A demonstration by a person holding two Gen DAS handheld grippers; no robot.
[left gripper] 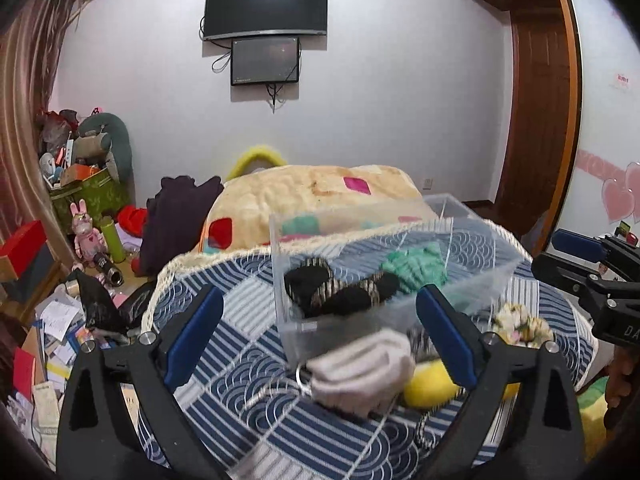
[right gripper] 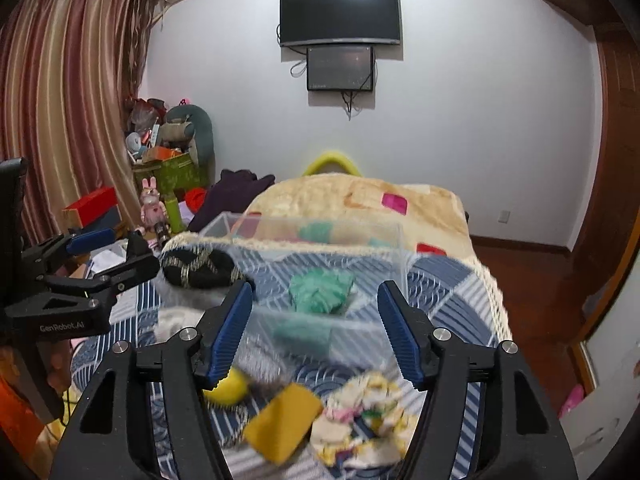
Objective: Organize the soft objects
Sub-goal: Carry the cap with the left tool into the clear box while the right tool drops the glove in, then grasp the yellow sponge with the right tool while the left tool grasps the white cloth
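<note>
On the bed's blue patterned quilt (left gripper: 224,364) sits a clear plastic box (left gripper: 472,276) holding a black sock bundle (left gripper: 340,292) and a green cloth (left gripper: 416,270). Left gripper (left gripper: 320,344) fingers spread wide, empty, above a grey-white sock (left gripper: 364,376) and yellow ball (left gripper: 428,390) lying just in front of the box. Right gripper (right gripper: 316,332) fingers also apart, holding nothing; under it lie a mustard cloth (right gripper: 284,424) and floral cloth (right gripper: 364,420), blurred. Beige blanket (right gripper: 360,208) behind the box.

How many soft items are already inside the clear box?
2: a black patterned bundle at the clear box's left end and a green cloth at its right end. More may be hidden underneath.
</note>
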